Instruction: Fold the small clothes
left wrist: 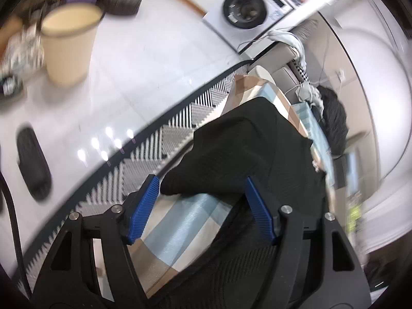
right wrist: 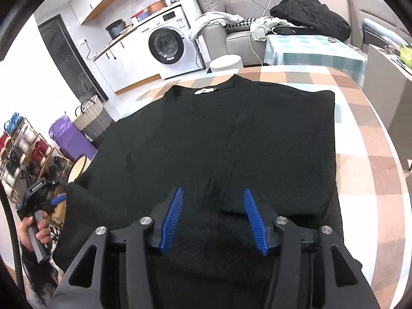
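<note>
A black knit top (right wrist: 231,134) lies spread on the checked tablecloth (right wrist: 365,139), collar with white label (right wrist: 205,90) at the far side, its right sleeve folded in over the body. My right gripper (right wrist: 213,193) is open above the garment's near hem, holding nothing. My left gripper (left wrist: 202,182) is open at the table's left edge, its fingers either side of the left sleeve (left wrist: 206,170), which lies loose on the cloth. The left gripper also shows in the right wrist view (right wrist: 55,200), held by a hand beside the table.
A cream bin (left wrist: 68,43) and a dark slipper (left wrist: 33,162) are on the floor left of the table. A washing machine (right wrist: 167,49), a white stool (right wrist: 226,63), a sofa with clothes (right wrist: 309,18) and a shelf rack (right wrist: 23,152) stand around.
</note>
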Demonstrator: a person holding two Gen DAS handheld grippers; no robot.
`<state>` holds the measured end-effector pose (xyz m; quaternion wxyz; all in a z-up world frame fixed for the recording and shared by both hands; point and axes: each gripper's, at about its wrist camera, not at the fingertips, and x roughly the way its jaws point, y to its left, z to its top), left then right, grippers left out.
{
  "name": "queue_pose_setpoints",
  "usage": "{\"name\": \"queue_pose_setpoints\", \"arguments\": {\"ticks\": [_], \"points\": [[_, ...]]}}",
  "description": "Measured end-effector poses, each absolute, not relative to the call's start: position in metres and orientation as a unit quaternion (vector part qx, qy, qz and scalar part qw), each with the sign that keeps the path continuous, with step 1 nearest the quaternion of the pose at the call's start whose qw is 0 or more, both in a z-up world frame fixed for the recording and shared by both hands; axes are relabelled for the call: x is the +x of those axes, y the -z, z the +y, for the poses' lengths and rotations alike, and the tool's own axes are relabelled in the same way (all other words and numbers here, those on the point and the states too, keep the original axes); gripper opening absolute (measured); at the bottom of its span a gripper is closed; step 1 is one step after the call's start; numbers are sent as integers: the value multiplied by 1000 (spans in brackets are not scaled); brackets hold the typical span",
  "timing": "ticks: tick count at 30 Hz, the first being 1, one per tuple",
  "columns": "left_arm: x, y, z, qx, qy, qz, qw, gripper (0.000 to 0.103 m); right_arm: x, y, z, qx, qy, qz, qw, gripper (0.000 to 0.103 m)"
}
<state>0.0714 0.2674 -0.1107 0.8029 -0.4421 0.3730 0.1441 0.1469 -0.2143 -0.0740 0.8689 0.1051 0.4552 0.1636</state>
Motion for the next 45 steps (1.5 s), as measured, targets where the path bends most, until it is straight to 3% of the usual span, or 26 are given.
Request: {"name": "queue_pose_setpoints", "arguments": {"ticks": [6,21,22,29,30,34,39,43,44,45], "points": [[73,155,291,-550,-106,369,741,67,146,76,-212,105,-158,463,866,51],[111,239,296,-644,-74,365,668,65,136,72,-221,112,-136,453,874,52],[112,241,296,-644,-78,362,669,62,135,72,-223,115,-133,452,875,52],[121,216,297,-597,-132,345,712,6,127,75,-236,126,-117,449,877,53],[124,206,293,-578,-143,341,727,5,125,75,-238,129,-116,448,877,53],[146,139,270,-469,-156,325,806,3,120,76,-245,140,-115,444,877,54],[201,48,173,-242,-69,315,915,3,112,79,-251,151,-114,443,876,55],[230,40,93,-176,86,343,919,5,108,80,-257,156,-110,444,875,55],[235,46,82,-180,109,357,910,11,106,79,-259,158,-107,443,876,55],[238,53,74,-180,118,373,903,26,106,79,-261,159,-104,442,876,55]]}}
